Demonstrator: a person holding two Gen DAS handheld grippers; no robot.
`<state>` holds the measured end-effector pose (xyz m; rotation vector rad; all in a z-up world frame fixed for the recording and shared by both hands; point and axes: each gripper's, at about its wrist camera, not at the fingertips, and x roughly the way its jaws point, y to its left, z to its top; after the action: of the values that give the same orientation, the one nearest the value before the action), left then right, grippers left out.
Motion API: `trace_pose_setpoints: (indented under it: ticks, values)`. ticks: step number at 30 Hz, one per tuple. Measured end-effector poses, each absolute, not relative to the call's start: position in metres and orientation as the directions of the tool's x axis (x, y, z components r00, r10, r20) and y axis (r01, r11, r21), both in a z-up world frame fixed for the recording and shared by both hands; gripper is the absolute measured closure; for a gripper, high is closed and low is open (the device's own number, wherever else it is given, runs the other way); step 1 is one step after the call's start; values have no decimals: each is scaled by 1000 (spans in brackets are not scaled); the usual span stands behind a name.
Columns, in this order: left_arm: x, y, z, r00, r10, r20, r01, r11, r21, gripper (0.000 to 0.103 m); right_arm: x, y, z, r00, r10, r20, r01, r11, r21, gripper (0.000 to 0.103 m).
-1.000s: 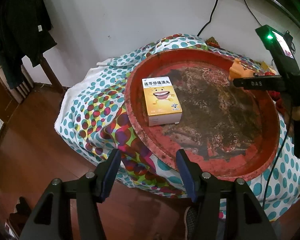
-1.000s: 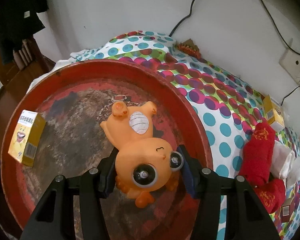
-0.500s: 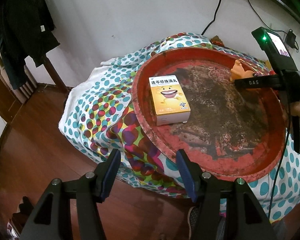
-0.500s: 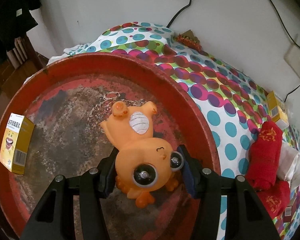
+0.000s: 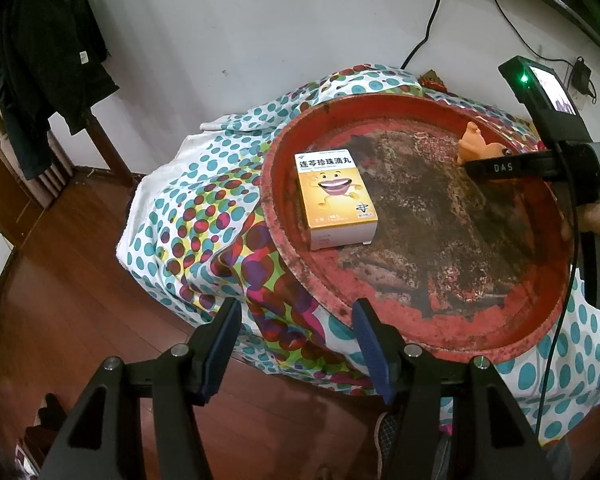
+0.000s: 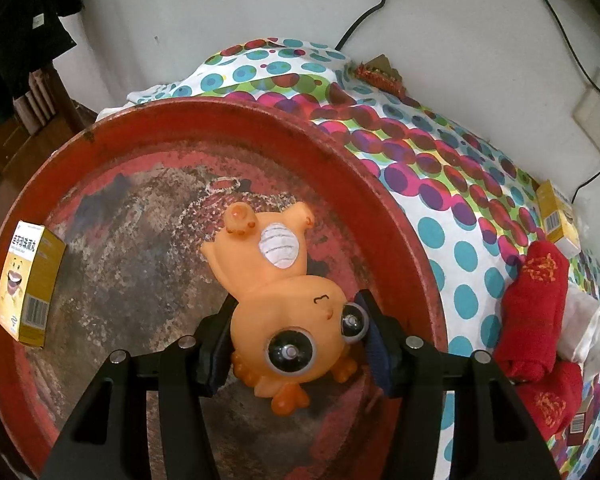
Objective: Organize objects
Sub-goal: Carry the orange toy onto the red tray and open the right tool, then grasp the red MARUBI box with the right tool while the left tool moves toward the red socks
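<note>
The right gripper (image 6: 298, 344) held the orange toy (image 6: 284, 296) by its head – over the red tray (image 6: 400, 208). The left gripper (image 5: 296, 344) stood open and empty, the yellow box (image 5: 334, 196) lying in the tray.

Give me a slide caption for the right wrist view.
Right tool grips an orange rubber toy by its head over a worn red tray holding a yellow box.
</note>
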<state>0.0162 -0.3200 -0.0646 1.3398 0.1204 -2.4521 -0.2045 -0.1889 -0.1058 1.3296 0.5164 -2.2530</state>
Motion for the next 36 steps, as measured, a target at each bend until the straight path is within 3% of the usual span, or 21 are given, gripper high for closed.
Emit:
trace_pose_setpoints:
  ticks: [5,6,8,16,24,36]
  values:
    - [16,-320,-65,-496,-257,-830,336,-937,90,44,-204,-188,-105,-415,-217,-883,570,-819,-67,45]
    - [16,-320,-65,-497,-254,-830,334,-938,88,44,-204,-188,-103,-423,-215,-880,569,-819,-74,42]
    - [17,-320,-65,-497,-255,-829,334,-938,88,44,-200,-187,-99,-451,-213,-867,570,-816,-96,25]
    - [16,-311,-65,-500,-260,-826,320,-942,102,44,-183,-169,-75,-480,-265,-836,572,-818,-69,25]
    - [14,-298,-63,-510,-284,-812,302,-943,140,44,-152,-89,-54,-507,-342,-791,515,-856,40,23]
    - [10,-269,-67,-520,-257,-815,243,-959,147,44,-157,86,-73,-591,-171,-789,270,-963,7,23]
